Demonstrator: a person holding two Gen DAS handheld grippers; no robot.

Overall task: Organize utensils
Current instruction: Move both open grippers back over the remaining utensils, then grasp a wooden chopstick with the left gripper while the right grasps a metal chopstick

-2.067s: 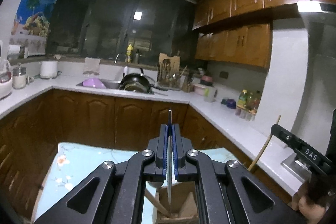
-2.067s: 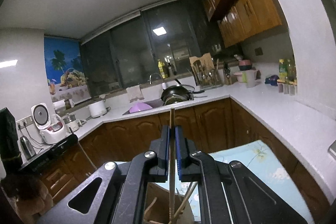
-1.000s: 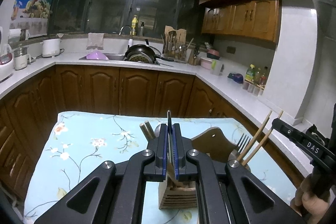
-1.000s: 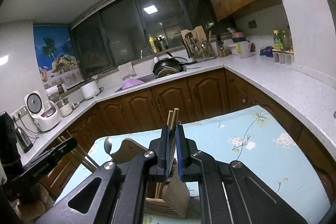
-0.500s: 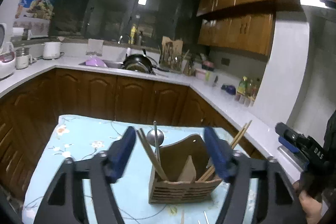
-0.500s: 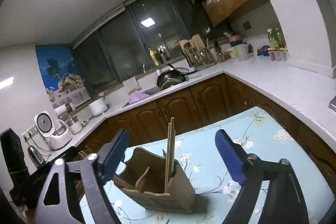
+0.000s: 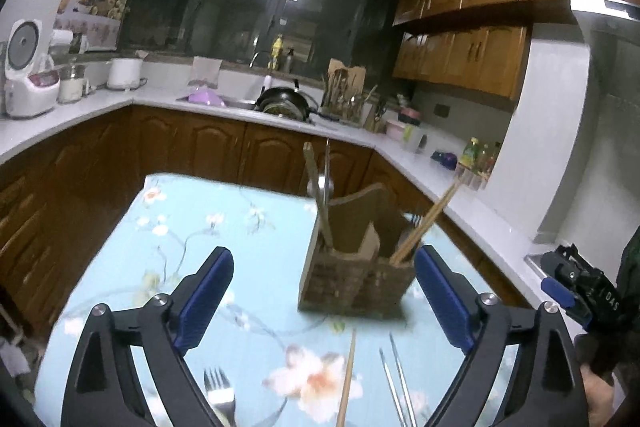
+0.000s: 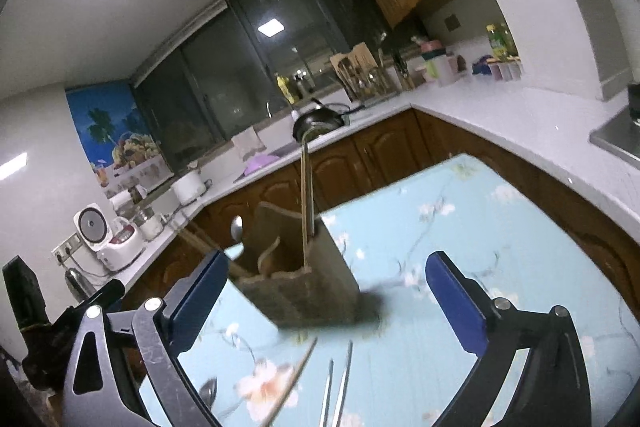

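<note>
A wooden utensil holder [image 7: 354, 267] [image 8: 296, 283] stands on the floral blue tablecloth [image 7: 180, 247]. It holds a spoon [image 7: 322, 187], wooden chopsticks [image 7: 424, 223] [image 8: 306, 203] and a fork. My left gripper [image 7: 324, 299] is open and empty, just in front of the holder. My right gripper [image 8: 326, 295] is open and empty, also in front of it. On the cloth near me lie a fork [image 7: 218, 389], a wooden chopstick [image 7: 346, 379] [image 8: 294, 379], two metal chopsticks [image 7: 396, 383] [image 8: 336, 383] and a spoon [image 8: 207, 391].
The table sits in a kitchen with brown cabinets and a white counter [image 7: 400, 151] around it. A sink with a pan [image 7: 282, 103], a rice cooker [image 7: 24, 79] and bottles [image 7: 476, 151] stand on the counter. The other gripper shows at the right edge [image 7: 576, 287].
Both grippers opened and released a spoon and chopsticks into the holder, then pulled back and lowered, so loose utensils on the cloth have come into view.
</note>
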